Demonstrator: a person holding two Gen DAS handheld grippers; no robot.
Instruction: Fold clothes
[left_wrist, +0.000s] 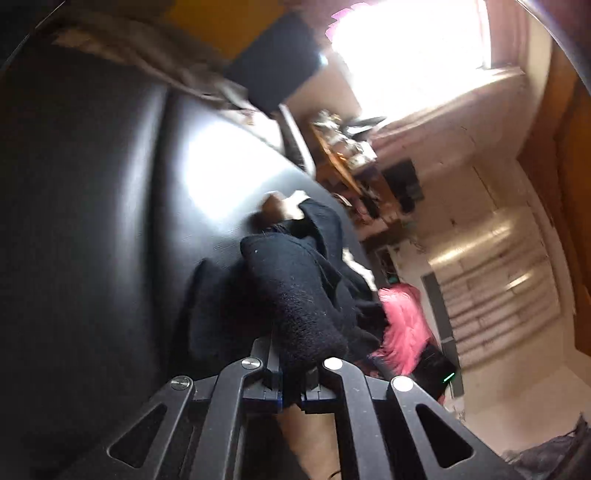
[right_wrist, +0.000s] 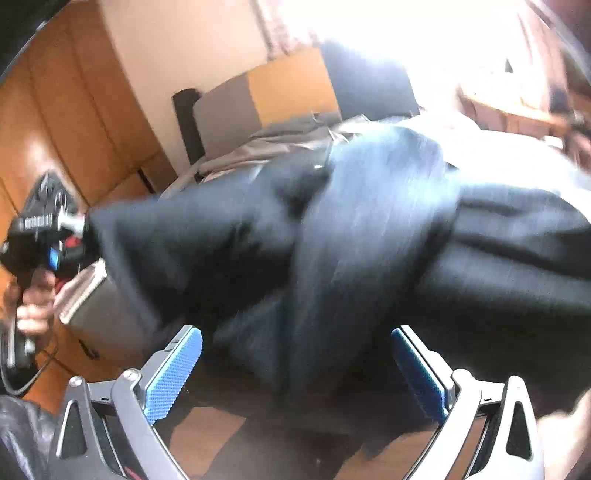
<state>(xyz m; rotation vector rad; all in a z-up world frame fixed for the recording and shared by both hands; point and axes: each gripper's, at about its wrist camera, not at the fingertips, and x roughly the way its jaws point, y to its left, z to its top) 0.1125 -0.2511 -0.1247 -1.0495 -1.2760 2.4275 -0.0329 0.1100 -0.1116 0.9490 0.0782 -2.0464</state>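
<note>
left hand-held gripper is clenched on a fold of the black garment, seen in the right wrist view pulling one end of the cloth out to the side while a hand grips its handle. right hand-held gripper stands released, blue pads wide apart, with the dark cloth hanging blurred just ahead of them. behind the garment lies a black leather sofa; beside it is a pink fluffy thing.

Black garment, blue claw pads, pink fabric
</note>
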